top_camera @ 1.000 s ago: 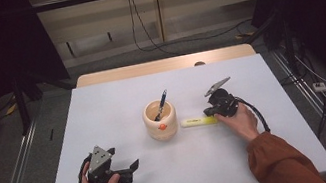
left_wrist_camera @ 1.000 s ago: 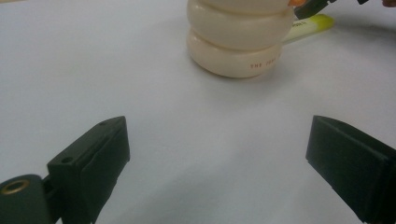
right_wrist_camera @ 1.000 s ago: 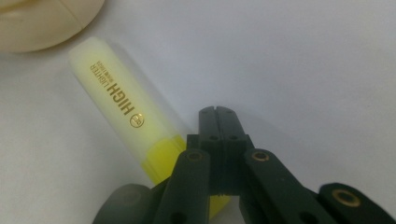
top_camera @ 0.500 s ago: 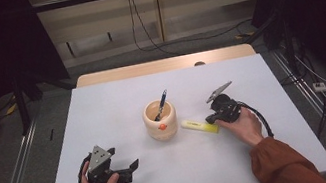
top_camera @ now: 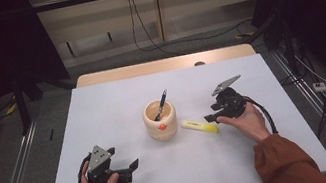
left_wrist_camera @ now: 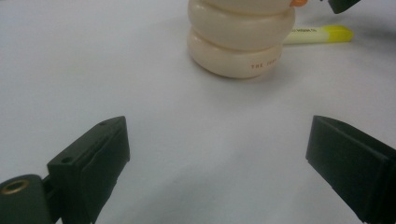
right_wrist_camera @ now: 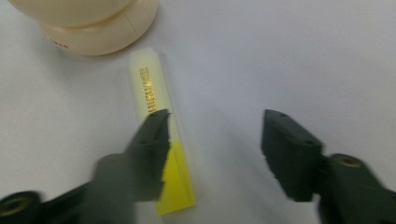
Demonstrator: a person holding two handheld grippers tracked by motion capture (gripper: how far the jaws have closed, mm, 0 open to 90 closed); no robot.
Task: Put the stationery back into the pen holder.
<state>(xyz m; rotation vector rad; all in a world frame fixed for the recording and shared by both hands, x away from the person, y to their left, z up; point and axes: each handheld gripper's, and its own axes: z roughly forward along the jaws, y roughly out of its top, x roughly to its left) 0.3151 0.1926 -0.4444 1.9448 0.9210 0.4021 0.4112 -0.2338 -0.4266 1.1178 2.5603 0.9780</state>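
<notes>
Two grippers: right gripper (right_wrist_camera: 212,154), jaws just opened, over a yellow highlighter (right_wrist_camera: 156,116) lying beside the cream pen holder (top_camera: 160,121); left gripper (left_wrist_camera: 219,163) spread wide, empty.

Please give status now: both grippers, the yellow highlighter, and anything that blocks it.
Right gripper jaws just opened, one jaw over the yellow highlighter pen, not gripping. Left gripper open, nothing between its jaws. Highlighter flat beside cream ribbed holder. Nothing blocking.
</notes>
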